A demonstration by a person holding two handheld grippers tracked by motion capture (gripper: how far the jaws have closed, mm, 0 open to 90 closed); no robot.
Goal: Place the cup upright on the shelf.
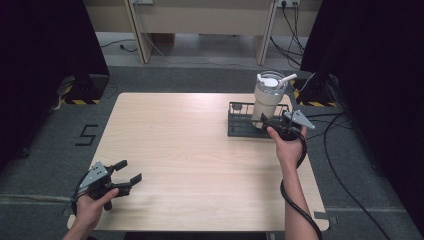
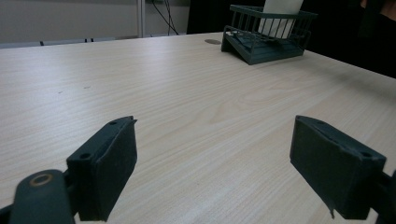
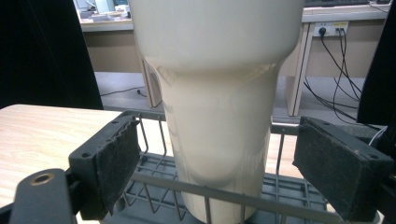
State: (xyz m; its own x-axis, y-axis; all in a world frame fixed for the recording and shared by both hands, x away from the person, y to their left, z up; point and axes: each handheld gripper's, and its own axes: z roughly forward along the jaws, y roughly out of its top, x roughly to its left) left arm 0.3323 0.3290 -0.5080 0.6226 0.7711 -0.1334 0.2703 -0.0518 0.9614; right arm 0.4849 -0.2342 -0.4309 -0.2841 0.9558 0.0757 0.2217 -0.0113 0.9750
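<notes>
A cream tumbler (image 1: 266, 97) with a lid and straw stands upright in a dark wire rack (image 1: 238, 126) at the table's far right. My right gripper (image 1: 271, 123) is open just in front of the tumbler (image 3: 219, 116), its pads (image 3: 112, 163) on either side of the narrow lower part with gaps between. At the near left corner my left gripper (image 1: 129, 171) is open over bare wood, nothing between its fingers (image 2: 105, 168). In the left gripper view the rack (image 2: 266, 39) shows far off with the tumbler (image 2: 280, 14) in it.
The wooden table (image 1: 190, 150) has a small round mark (image 2: 213, 41) near the rack. Cables (image 1: 345, 150) trail over the floor to the right. Black curtains hang on both sides, and desks (image 1: 200, 25) stand beyond the table.
</notes>
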